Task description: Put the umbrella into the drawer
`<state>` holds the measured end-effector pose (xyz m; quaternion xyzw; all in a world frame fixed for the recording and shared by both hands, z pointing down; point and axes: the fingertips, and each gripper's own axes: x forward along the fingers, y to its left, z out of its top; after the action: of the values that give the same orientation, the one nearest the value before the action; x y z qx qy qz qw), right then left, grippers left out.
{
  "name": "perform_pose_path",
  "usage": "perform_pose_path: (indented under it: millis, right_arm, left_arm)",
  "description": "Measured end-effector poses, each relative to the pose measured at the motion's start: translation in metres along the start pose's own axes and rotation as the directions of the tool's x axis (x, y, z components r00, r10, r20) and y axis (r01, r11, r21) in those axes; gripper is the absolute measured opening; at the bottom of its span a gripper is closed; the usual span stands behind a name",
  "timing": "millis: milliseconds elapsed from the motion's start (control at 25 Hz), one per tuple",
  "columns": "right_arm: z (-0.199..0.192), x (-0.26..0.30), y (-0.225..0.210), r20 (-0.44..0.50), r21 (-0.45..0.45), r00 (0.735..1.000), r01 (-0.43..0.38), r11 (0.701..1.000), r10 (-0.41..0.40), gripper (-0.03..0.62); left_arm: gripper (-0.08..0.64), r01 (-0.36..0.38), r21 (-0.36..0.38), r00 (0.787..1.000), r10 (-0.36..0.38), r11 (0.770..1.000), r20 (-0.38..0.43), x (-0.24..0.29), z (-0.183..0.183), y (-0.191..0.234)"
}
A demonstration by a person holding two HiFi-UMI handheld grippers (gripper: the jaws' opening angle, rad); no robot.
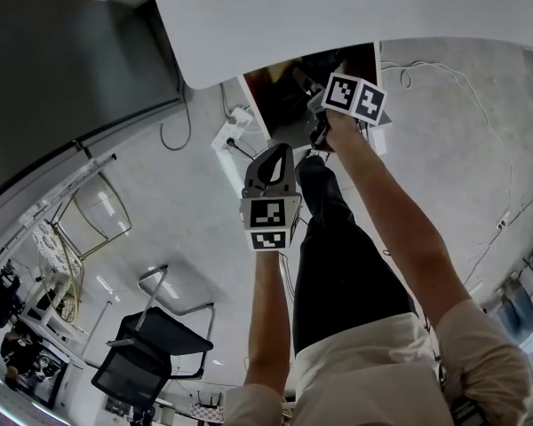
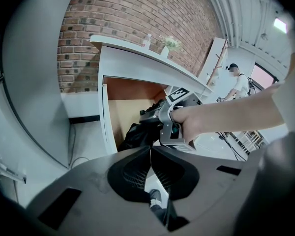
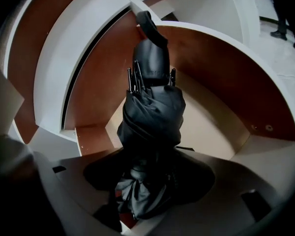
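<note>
Down inside the drawer [image 3: 211,127], right gripper [image 3: 150,181] has jaws spread loose around the umbrella [image 3: 152,117], left gripper [image 2: 150,156] is pinched together empty, so looks like drop-off, next just back out clean.

The open drawer [image 3: 206,127], pale-bottomed, has the folded umbrella [image 3: 152,112] in it, pointing to twelve o'clock. On the floor [image 1: 160,220], at its nine o'clock, lies a power strip [image 1: 234,131].
</note>
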<state>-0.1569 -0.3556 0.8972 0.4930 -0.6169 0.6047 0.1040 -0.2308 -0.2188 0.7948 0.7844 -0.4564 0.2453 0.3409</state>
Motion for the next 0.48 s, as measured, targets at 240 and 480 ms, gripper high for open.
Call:
perform_pose_path:
  millis: [240, 480]
  right_arm:
    - [0.008, -0.015, 0.010, 0.047, 0.050, 0.998, -0.049, 0.998, 0.047, 0.302]
    - [0.002, -0.026, 0.021, 0.049, 0.010, 0.996, -0.068, 0.998, 0.068, 0.302]
  left_arm:
    - [0.009, -0.005, 0.004, 1.000, 0.005, 1.000, 0.012, -0.004, 0.000, 0.002]
    - [0.011, -0.021, -0.004, 0.999, 0.021, 1.000, 0.026, -0.013, 0.000, 0.004]
